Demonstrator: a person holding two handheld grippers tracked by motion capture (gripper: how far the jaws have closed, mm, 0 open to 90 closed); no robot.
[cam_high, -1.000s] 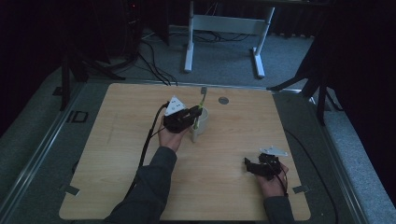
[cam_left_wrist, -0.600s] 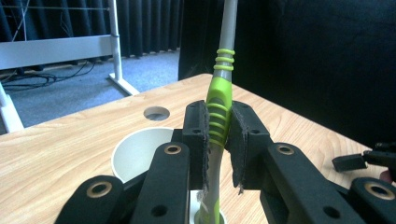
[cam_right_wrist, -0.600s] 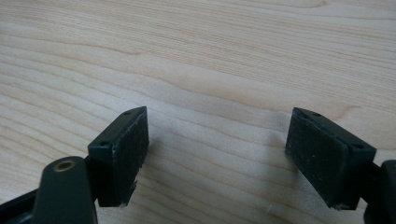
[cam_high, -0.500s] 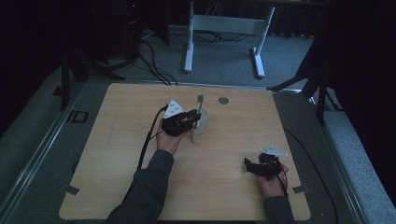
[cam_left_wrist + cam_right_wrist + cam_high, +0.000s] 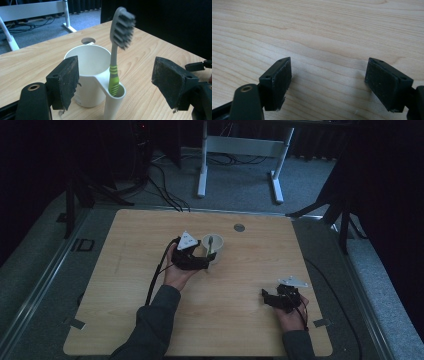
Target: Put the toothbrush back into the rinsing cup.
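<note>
Toothbrush standing upright in a white cup at frame centre.

The toothbrush (image 5: pixel 115 58) is pointing bristles-up in the cup (image 5: pixel 91 72) side holder, between the released left gripper (image 5: pixel 120 85); right gripper (image 5: pixel 328 82) is hanging spread over the worktop (image 5: pixel 324 30).

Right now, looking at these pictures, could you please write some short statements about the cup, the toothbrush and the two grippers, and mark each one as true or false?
1. The toothbrush stands in the side holder of the white cup, bristles up. True.
2. The left gripper is shut on the cup. False: its jaws stand open, one on each side of the cup, not clamping it.
3. The right gripper is open over the bare wooden table. True.
4. The toothbrush lies flat on the table. False: it is upright in the holder.
5. The right gripper holds the toothbrush. False: nothing is between its jaws.
</note>
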